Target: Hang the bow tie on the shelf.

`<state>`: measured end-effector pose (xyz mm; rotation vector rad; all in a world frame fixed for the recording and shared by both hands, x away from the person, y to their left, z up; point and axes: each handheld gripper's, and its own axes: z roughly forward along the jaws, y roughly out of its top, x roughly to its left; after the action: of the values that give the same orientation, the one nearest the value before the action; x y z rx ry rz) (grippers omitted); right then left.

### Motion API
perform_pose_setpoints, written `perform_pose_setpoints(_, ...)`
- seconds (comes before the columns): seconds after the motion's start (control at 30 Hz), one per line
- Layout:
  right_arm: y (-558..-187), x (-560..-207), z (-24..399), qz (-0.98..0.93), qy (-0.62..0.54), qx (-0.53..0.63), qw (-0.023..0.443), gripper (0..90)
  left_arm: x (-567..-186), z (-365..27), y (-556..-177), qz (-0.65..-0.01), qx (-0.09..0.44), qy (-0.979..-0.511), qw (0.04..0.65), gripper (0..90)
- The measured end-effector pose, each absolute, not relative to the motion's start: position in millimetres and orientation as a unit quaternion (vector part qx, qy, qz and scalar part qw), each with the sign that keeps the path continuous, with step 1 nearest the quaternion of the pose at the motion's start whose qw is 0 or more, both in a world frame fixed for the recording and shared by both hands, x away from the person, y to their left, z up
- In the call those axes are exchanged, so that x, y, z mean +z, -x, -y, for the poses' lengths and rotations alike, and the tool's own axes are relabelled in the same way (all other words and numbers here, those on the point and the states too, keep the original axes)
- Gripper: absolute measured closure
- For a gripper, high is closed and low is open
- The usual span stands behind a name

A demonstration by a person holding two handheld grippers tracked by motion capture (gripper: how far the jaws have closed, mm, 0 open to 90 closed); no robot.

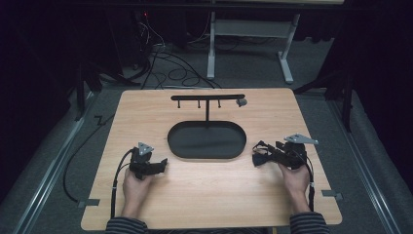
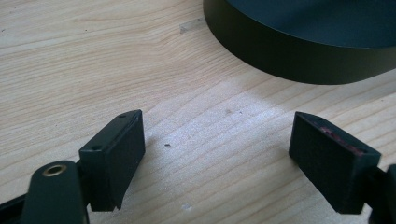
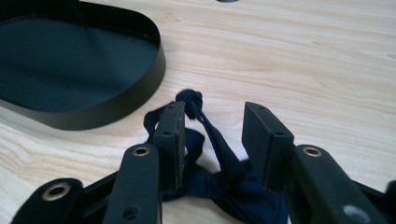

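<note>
A: What is in the tray (image 1: pixel 207 140)?

B: Nothing lies on its dark oval floor. A post rises from its far rim and carries a bar (image 1: pixel 208 97) with small pegs; a grey bit (image 1: pixel 241 102) sits at the bar's right end.

A: And the cloth (image 3: pixel 233 179)?

B: Dark blue, knotted, lying on the table (image 1: pixel 195 195) just right of the tray. It sits between the jaws of the right gripper (image 3: pixel 212 128), its knot poking out near the left fingertip.

A: Clamped?

B: The jaws stand partly apart with the cloth bunched between them; I cannot tell whether the pads press on it.

A: The left gripper (image 2: pixel 217 149)?

B: Released, jaws wide over bare wood, just left of the tray.
</note>
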<state>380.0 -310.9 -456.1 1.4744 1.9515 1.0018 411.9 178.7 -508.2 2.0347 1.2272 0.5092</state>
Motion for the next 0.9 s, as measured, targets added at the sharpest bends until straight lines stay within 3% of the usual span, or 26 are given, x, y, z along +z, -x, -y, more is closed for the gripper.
perform_pose_setpoints(0.67,-406,-462,300,-0.737,-0.537,0.344,0.225,69.6,-508,-179,-412,-0.473,0.196,-0.785,0.349,18.9)
perform_pose_setpoints(0.9,-408,-466,301,-0.742,-0.538,0.337,0.217,79.3,-508,-179,-412,-0.473,0.196,-0.785,0.348,18.9)
